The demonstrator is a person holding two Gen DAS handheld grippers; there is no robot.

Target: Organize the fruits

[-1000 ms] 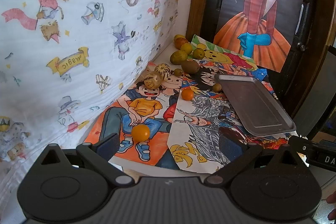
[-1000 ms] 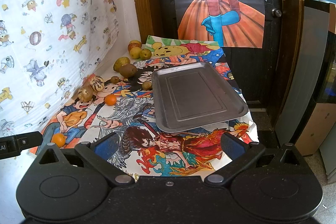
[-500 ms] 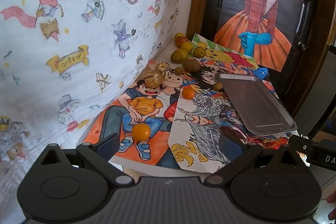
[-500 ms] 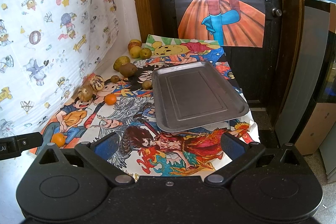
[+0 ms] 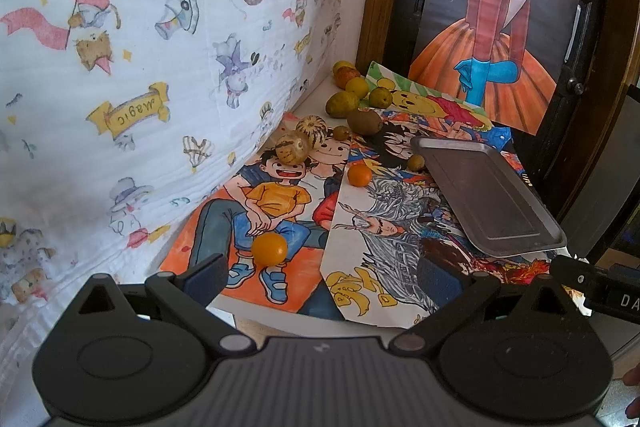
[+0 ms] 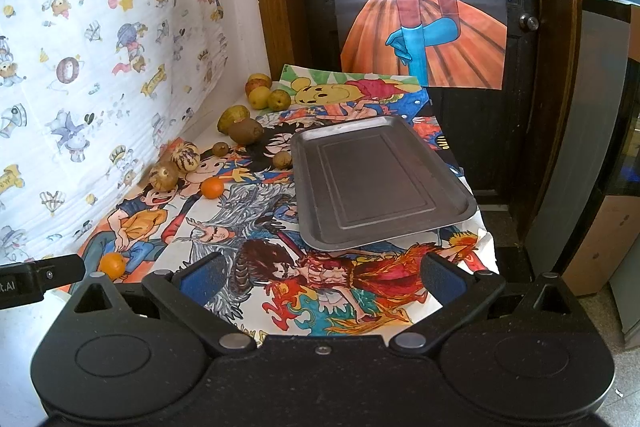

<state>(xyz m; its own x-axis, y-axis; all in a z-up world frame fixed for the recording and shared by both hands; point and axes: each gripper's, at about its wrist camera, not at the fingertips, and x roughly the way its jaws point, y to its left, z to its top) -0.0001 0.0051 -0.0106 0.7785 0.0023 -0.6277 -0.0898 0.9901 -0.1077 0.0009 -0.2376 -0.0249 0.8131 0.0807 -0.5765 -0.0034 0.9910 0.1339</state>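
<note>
An empty grey metal tray lies on the right of the poster-covered table; it also shows in the left wrist view. Fruits lie along the left: a near orange, a second orange, two striped melons, a brown kiwi, and several yellow-green fruits at the back. My left gripper is open, just short of the near orange. My right gripper is open and empty near the table's front edge.
A cartoon-print cloth lines the left wall. A dark wooden door with a dancer poster stands behind. The table's front edge is close under my left gripper. A grey cabinet stands right.
My left gripper has tilted slightly, the scene shifting a little upward. The right gripper has barely moved. Both stay open.
</note>
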